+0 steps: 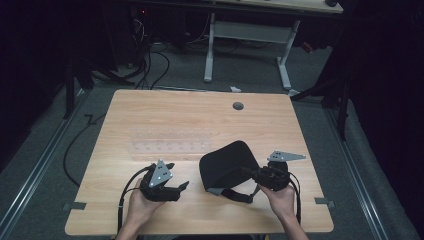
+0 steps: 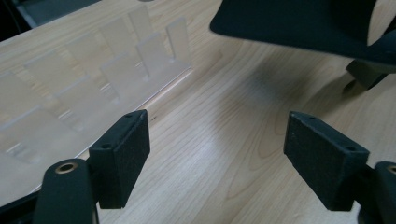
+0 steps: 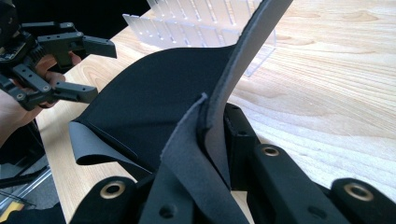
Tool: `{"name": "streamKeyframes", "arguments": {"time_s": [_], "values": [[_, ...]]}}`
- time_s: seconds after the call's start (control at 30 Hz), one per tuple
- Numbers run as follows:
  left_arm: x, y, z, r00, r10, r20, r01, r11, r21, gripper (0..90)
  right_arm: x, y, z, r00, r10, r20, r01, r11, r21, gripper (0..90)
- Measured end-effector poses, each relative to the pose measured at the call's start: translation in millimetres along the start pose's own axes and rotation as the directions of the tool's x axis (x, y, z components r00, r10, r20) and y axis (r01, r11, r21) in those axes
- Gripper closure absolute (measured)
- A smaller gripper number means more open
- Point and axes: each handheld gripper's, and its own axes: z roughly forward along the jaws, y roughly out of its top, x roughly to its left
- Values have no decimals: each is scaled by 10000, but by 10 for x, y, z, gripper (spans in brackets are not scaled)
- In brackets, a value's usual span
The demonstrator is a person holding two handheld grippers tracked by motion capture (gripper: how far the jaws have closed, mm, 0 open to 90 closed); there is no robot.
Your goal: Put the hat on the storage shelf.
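Observation:
A black cap (image 1: 225, 162) with a grey strap lies on the wooden table (image 1: 165, 112), right of centre near the front. My right gripper (image 1: 256, 175) comes in from the right and is shut on the cap's rear edge. In the right gripper view, grey fabric folds (image 3: 205, 140) stand pinched between the jaws, with the cap's dark crown (image 3: 149, 93) beyond. My left gripper (image 1: 177, 176) hovers just left of the cap, open, with nothing between its pads (image 2: 121, 154). The cap's brim (image 2: 299, 23) hangs ahead of it, casting a shadow on the wood. From the right gripper view, the left gripper (image 3: 95, 70) appears at upper left.
A clear acrylic rack (image 1: 170, 142) with several upright slots lies flat behind the grippers, mid-table; it also appears as the rack (image 2: 93, 70) and rack (image 3: 205, 18). A round grommet (image 1: 238, 106) sits near the far edge. Cables and a desk frame stand on the floor beyond.

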Motion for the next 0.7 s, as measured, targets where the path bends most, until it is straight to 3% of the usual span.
{"name": "streamKeyframes", "arguments": {"time_s": [0.13, 0.4, 0.53, 0.7], "values": [[-76, 14, -7, 9991, 293, 297, -285, 9992, -289, 253, 16, 15, 36, 9999, 60, -141, -59, 9999, 91, 845], [-126, -16, 46, 9970, 644, 434, -645, 9979, 13, 250, 50, 42, 93, 9994, 81, -347, -70, 9995, 301, 844], [-141, -29, 63, 9969, 624, 486, -626, 9980, 25, 249, 60, 58, 119, 9990, 52, -434, -34, 9991, 414, 844], [-169, -40, 80, 9946, 834, 613, -843, 9964, 125, 248, 107, 96, 184, 9986, -9, -523, 51, 9968, 799, 843]]}}
